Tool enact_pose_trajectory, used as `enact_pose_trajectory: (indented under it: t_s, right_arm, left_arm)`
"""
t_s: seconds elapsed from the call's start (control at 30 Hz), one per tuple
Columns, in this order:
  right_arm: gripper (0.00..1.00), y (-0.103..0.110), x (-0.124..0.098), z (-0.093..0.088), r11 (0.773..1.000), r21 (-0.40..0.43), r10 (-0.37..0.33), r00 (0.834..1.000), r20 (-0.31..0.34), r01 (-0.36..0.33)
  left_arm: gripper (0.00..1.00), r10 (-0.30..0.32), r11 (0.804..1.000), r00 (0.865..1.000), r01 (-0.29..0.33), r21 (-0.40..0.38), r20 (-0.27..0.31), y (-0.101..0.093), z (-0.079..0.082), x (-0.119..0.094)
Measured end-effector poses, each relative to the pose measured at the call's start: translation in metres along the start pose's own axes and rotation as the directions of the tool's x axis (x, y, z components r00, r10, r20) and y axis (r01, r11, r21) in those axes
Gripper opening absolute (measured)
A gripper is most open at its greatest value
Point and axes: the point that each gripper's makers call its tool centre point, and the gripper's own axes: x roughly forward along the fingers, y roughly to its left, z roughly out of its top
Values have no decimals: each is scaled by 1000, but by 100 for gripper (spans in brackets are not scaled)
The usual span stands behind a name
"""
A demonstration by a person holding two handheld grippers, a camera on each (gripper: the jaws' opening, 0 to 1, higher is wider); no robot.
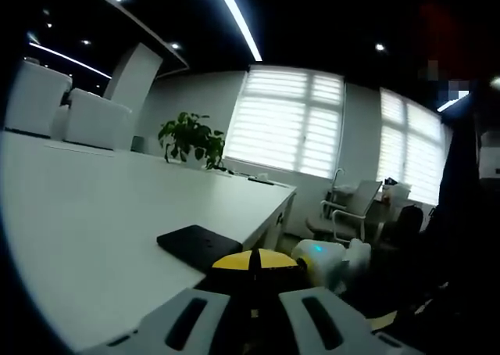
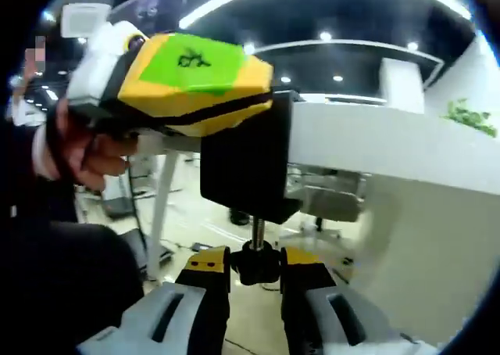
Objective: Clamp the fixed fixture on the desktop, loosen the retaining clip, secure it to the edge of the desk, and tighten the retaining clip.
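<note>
Office interior, dim ceiling with strip lights, blinds glowing over windows. White desk (image 1: 117, 214), smooth matte top, long straight edge. Black fixture (image 2: 246, 155), boxy C-shaped clamp, hooks over the desk edge; its flat upper plate (image 1: 199, 245) lies on the desktop. Left gripper (image 2: 180, 77), yellow and green shell, closes on the fixture's top. Right gripper (image 2: 256, 270) sits below, jaws pinched on the round black retaining clip (image 2: 256, 263) at the threaded screw's end.

Blinded windows (image 1: 291, 120), ceiling light strips (image 1: 234, 15), white chairs (image 1: 94, 119).
</note>
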Motion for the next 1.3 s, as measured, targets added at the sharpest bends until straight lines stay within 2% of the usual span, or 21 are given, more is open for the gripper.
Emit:
enact_pose_trajectory:
  t_s: [0.03,0.1,0.17,0.23,0.37,0.43,0.5,0.53,0.63,0.67,0.7,0.73,0.77,0.8,0.83,0.87,0.93,0.97,1.1,1.2,1.3]
  right_arm:
    - [22,1,1,1,998,-20,64,998,18,-63]
    - [22,4,1,1,982,-33,187,981,44,-185]
    - [22,3,0,0,964,-47,264,963,52,-262]
    - [23,2,1,-2,956,-23,292,956,38,-291]
    - [23,7,2,-2,959,-59,281,958,49,-278]
    - [28,2,-1,2,973,-106,213,974,77,-205]
    - [37,2,-8,3,983,-101,162,984,75,-154]
    - [40,-3,-12,3,991,-97,102,992,71,-95]
    - [38,-13,-22,-2,997,-63,-51,998,36,53]
    - [38,-17,-26,-5,987,-91,-129,992,10,130]
    - [39,-19,-28,-7,981,-97,-167,986,-1,166]
    - [40,-17,-30,-9,978,-37,-207,978,-17,207]
    - [40,-12,-30,-6,973,46,-227,974,-3,227]
    - [42,-11,-30,-5,958,114,-263,965,-11,263]
    - [43,-10,-29,-6,945,136,-296,955,-25,297]
    - [42,-9,-27,-8,938,113,-325,945,-39,327]
    - [42,-11,-24,-14,908,115,-396,915,-72,402]
    - [42,-10,-21,-20,888,146,-425,899,-104,437]
    - [39,-10,-12,-23,848,157,-495,863,-103,506]
    - [34,-10,-8,-17,827,191,-523,848,-89,530]
    - [25,-12,-6,-20,818,170,-540,835,-108,550]
  left_arm:
    - [1,0,1000,1000,0,1,-1,0,0,0]
    - [1,0,1000,1000,0,-3,-3,0,0,0]
    - [1,0,1000,1000,0,-6,-7,0,0,0]
    - [1,1,1000,1000,-1,-4,-12,0,0,0]
    - [1,2,1000,1000,-2,-6,-18,0,-1,0]
    - [1,5,1000,1000,-5,-9,-19,0,0,1]
    - [1,9,1000,1000,-9,-6,-17,0,-1,1]
    - [1,9,1000,1000,-9,-8,-13,0,0,1]
    - [1,7,1000,1000,-7,-8,-8,0,0,1]
    - [1,5,1000,1000,-5,-9,-5,0,0,1]
    - [1,4,1000,1000,-4,-9,-3,0,0,1]
    - [1,4,1000,1000,-4,-4,-2,1,0,2]
    - [1,3,1000,1000,-3,-2,-1,0,0,2]
    - [1,3,1000,1000,-3,0,0,0,0,2]
    - [1,3,1000,1000,-3,1,0,0,0,2]
    - [1,4,1000,1000,-4,0,-1,1,0,2]
    - [1,4,1000,1000,-4,3,1,1,0,2]
    - [1,4,1000,1000,-4,4,4,1,0,2]
    - [1,0,1000,1000,0,11,11,1,1,2]
    - [1,-4,1000,1000,4,9,14,0,1,2]
    - [1,2,1000,1000,-2,23,16,0,0,1]
